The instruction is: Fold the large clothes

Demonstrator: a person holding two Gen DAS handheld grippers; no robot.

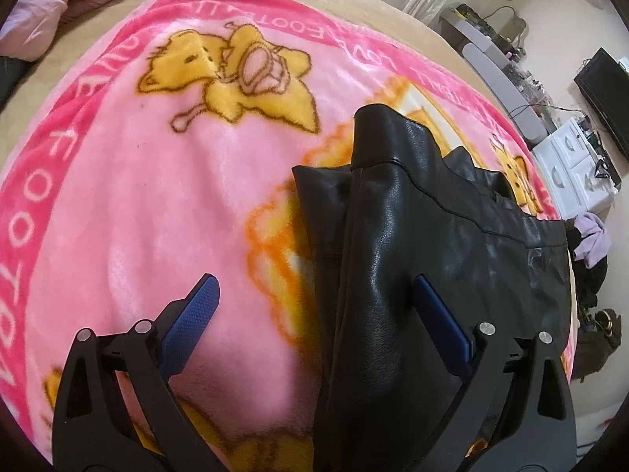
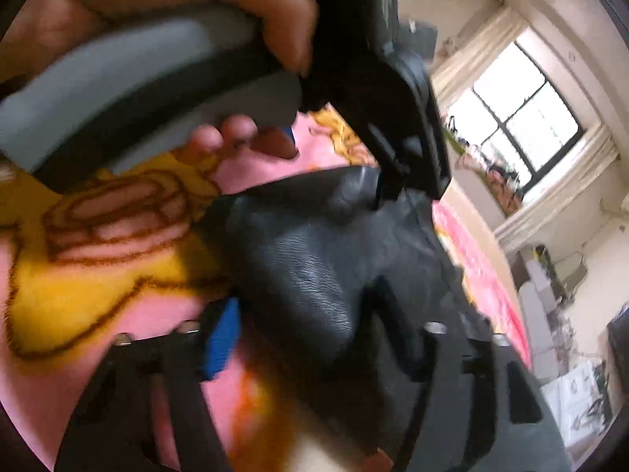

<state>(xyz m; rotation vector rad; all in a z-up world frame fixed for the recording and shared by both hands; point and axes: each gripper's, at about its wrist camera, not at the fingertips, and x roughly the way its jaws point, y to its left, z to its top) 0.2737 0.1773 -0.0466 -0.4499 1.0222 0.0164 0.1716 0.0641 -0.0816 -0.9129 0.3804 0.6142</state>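
Black leather jacket (image 1: pixel 412 212) on pink blanket (image 1: pixel 137 196) w/ yellow cartoon figures, hot-pink border w/ white letters; blue gripper pads (image 1: pixel 194 314).

My left hand-held gripper (image 1: pixel 314 314) has two matte black plastic arms with triangular cut-outs, each pinned by round silver screw heads near the knuckles. Its fingers (image 1: pixel 192 314) carry flat blue pads with a fine dimpled grip texture. From my right wrist camera, the right hand-held gripper (image 2: pixel 310 334) looks built the same: black linkages, silver screws, a blue pad on the left finger, though motion blur softens it. Across the top of that view I see the left unit from outside, a chunky black housing on a curved grey handle, wrapped by a bare hand (image 2: pixel 165 11).
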